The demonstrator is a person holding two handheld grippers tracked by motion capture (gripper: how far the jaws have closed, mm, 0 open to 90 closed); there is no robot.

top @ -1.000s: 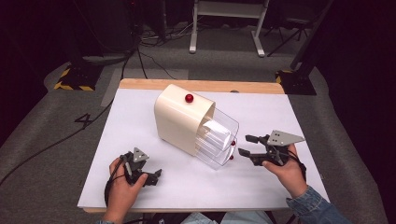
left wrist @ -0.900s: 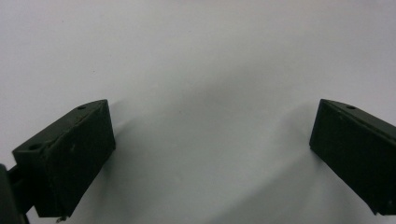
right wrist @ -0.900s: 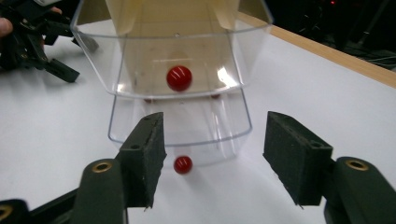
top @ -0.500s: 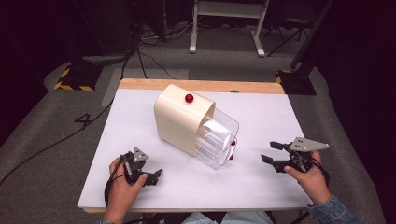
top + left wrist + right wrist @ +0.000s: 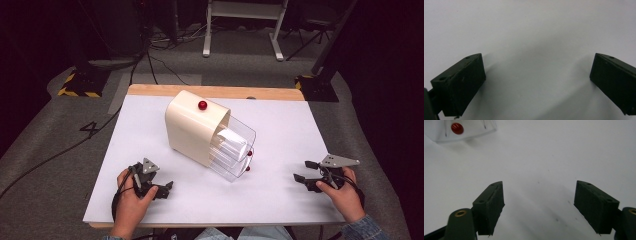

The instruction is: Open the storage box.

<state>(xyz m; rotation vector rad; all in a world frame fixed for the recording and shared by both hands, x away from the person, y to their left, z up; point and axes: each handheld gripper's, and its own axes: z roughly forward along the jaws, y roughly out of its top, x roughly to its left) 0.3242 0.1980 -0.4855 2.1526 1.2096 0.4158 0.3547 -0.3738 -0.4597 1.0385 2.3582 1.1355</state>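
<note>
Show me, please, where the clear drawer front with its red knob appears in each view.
High view: the clear drawer front is mid-table, sticking out of the cream cabinet toward the right hand-held gripper.
Right gripper view: top left corner, red knob above the left jaw.
Left gripper view: bare white tabletop between the open jaws.
Shared landmark: the white tabletop.

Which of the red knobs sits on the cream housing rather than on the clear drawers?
The red knob on the cream housing, alone on its top. The other two red knobs sit on the clear drawers' fronts.
</note>
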